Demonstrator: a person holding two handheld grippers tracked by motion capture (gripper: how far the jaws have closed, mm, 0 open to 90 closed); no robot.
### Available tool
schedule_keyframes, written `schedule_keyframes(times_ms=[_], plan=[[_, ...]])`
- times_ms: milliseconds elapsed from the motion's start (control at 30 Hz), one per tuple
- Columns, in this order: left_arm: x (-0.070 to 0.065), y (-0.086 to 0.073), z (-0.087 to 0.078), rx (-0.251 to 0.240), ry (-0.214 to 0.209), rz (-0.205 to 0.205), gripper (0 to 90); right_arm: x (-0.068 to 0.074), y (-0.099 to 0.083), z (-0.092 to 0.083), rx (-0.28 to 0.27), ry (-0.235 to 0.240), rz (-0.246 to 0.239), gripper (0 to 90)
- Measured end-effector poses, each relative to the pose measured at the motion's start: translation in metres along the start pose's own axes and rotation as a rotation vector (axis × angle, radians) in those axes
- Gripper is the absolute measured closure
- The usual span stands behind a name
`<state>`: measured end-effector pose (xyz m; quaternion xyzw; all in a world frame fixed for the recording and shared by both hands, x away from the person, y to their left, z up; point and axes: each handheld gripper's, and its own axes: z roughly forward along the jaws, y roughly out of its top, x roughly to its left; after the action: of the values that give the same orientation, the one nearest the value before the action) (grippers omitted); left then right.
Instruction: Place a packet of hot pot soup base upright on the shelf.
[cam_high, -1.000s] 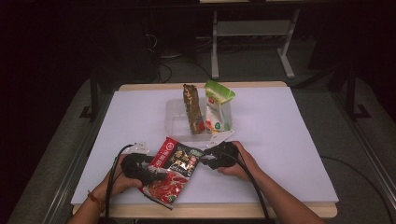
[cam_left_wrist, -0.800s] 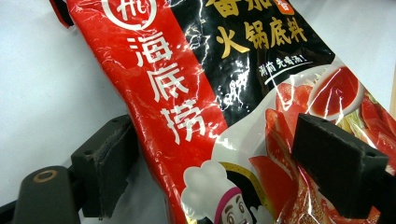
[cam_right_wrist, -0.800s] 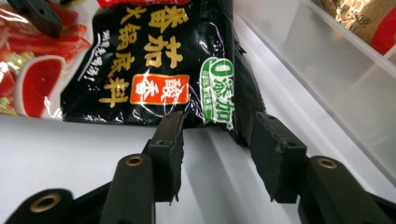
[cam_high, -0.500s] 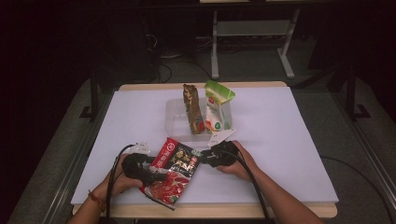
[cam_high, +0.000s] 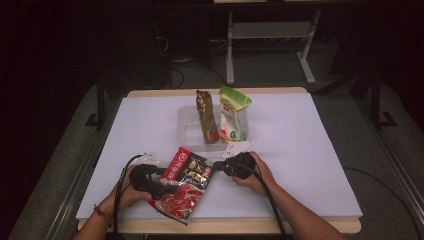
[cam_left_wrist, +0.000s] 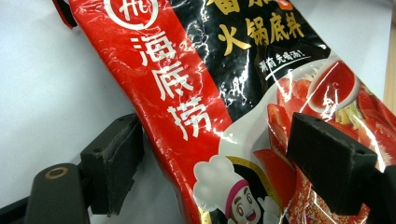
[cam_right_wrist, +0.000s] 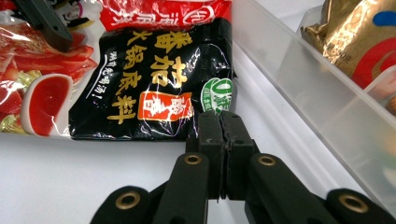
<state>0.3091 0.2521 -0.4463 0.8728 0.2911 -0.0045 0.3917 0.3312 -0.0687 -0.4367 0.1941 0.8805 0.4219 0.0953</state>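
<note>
A red and black sauce pouch (cam_high: 187, 182) lies slanted near the table's front edge. My left gripper (cam_high: 167, 187) reaches it from the left. Its jaws stand wide apart around the pouch (cam_left_wrist: 210, 93), one at the red side edge and one over the printed face; whether the pads press is unclear. My right gripper (cam_high: 217, 164) comes from the right, and its jaws have just been closing. They now meet at the black top corner of the pouch (cam_right_wrist: 149, 79), and the right gripper (cam_right_wrist: 222, 116) pinches that corner's edge.
A clear plastic bin (cam_high: 187, 135) stands behind the pouch, holding an upright brown-gold packet (cam_high: 206, 115) and a green-and-white bag (cam_high: 234, 117). Its wall (cam_right_wrist: 299, 93) runs close beside the right gripper. White table surface lies to either side.
The right gripper's jaws have drawn together at the pouch's top corner. Both hands and the pouch stay where they were.
</note>
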Motion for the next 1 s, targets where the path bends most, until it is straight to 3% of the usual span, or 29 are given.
schedule_keyframes(times_ms=[300,400,500,700,800,867,1000], plan=[[0.003,0.000,-0.001,-0.003,-0.017,0.006,19.3,0.006,0.010,-0.022,-0.086,-0.009,-0.018,90.0],[0.003,-0.001,-0.001,-0.001,-0.017,0.007,20.2,0.004,0.010,-0.023,-0.025,-0.028,-0.056,89.9],[0.004,-0.001,-0.001,-0.001,-0.020,0.006,20.6,0.001,0.006,-0.022,-0.008,-0.013,-0.045,85.8],[0.001,0.000,0.000,0.004,-0.015,0.012,20.5,0.000,-0.003,-0.009,0.107,0.030,-0.063,68.2],[0.000,0.000,0.001,0.007,-0.020,0.018,21.1,-0.002,-0.005,-0.005,0.128,0.007,-0.048,64.2],[-0.001,0.001,0.001,0.005,-0.023,0.017,21.3,-0.003,-0.006,-0.001,0.155,-0.022,-0.065,61.0],[-0.005,0.002,0.005,0.010,-0.040,0.039,21.4,-0.001,-0.006,0.005,0.168,-0.022,-0.078,59.4]])
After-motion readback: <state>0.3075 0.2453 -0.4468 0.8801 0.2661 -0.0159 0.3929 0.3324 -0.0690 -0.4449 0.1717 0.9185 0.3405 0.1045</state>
